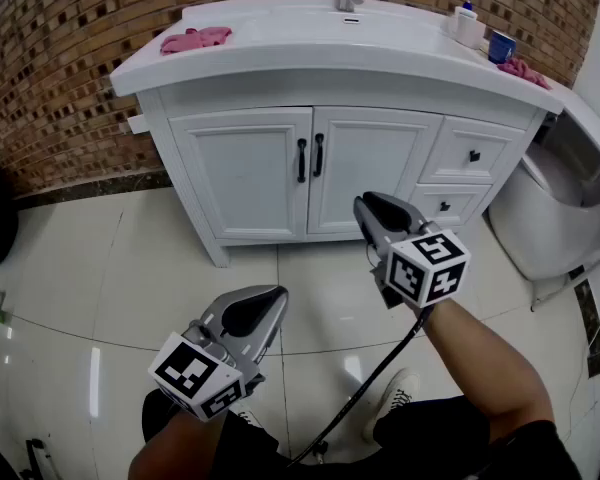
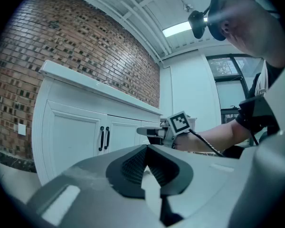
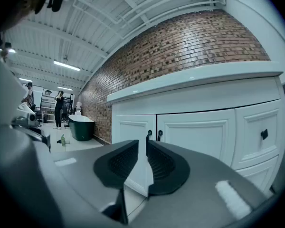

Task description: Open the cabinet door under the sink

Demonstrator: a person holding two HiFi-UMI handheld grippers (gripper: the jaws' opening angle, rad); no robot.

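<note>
Hovering level, the right gripper (image 1: 367, 204) has its jaws narrowly apart, nothing between them; the left gripper (image 1: 272, 295), lower and farther back, is closed empty. Ahead, the cabinet doors (image 1: 250, 173) under the sink (image 1: 400, 43) stand closed, their two black handles (image 1: 302, 160) upright, side by side at the middle seam.

Cabinet door (image 1: 248, 173): smooth white paint, satin. Wall (image 1: 70, 28): rough brick. Floor (image 1: 80, 268): glossy tile. Cloth (image 1: 195, 38): apparently towelling.
</note>
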